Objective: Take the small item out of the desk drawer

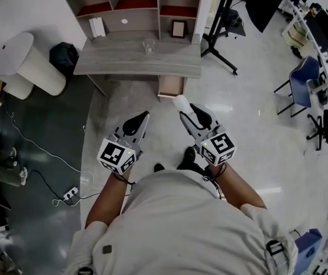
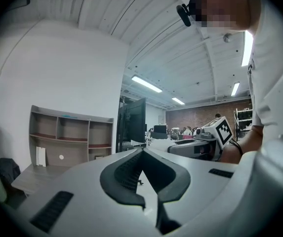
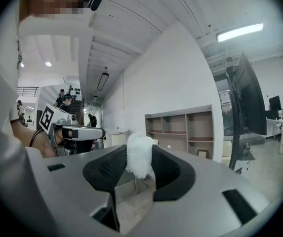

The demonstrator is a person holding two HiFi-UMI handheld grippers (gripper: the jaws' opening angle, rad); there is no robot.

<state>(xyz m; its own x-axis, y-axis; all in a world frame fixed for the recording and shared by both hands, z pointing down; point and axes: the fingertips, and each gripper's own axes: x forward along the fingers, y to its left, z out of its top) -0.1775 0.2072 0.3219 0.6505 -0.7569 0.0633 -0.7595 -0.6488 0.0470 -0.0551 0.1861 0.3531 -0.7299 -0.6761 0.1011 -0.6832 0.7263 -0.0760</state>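
Note:
My right gripper [image 1: 186, 107] is shut on a small white soft item [image 1: 181, 102], held in the air in front of the desk. In the right gripper view the white item [image 3: 140, 157] sits pinched between the two dark pads [image 3: 167, 171]. The grey desk [image 1: 112, 63] stands ahead, and its small drawer [image 1: 171, 86] hangs pulled out at the front right. My left gripper [image 1: 145, 115] hovers beside the right one, level with it. Its tips [image 2: 142, 152] meet with nothing between them.
A glass [image 1: 148, 46] stands on the desk, with a hutch of shelves behind holding a small frame [image 1: 178, 28]. A white round seat [image 1: 26, 62] and a black bag [image 1: 64, 56] sit left of the desk. A black stand [image 1: 221, 39] is at right, a blue chair [image 1: 301, 85] farther right.

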